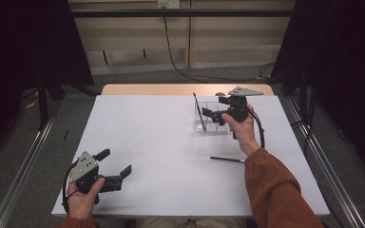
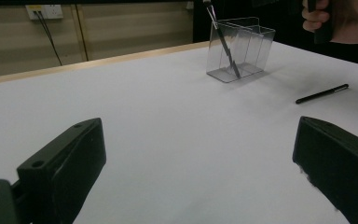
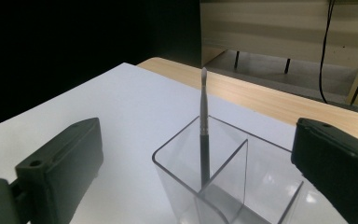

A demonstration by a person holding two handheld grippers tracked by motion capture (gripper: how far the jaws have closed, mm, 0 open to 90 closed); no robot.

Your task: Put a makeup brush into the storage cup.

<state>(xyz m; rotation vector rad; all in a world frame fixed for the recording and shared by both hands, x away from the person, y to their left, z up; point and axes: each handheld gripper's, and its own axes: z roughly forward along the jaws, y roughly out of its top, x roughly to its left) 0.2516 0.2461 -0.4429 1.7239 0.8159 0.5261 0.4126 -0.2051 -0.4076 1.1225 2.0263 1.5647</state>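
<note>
One pen (image 3: 204, 135) now stands in the clear holder (image 3: 223, 186); right tongs (image 1: 217, 115) apart, nothing held. Next: grab second pen (image 1: 227, 159) at 6 o'clock. Left tongs (image 1: 116, 162) idle, apart.

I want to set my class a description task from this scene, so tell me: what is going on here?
A person sorts pens into a clear plastic divided holder on a white table. One dark pen with a silver tip already stands in a compartment. The right gripper hovers at the holder, fingers open and holding nothing. A second black pen lies flat on the table nearer the person. The left gripper waits open near the front left edge.
</note>
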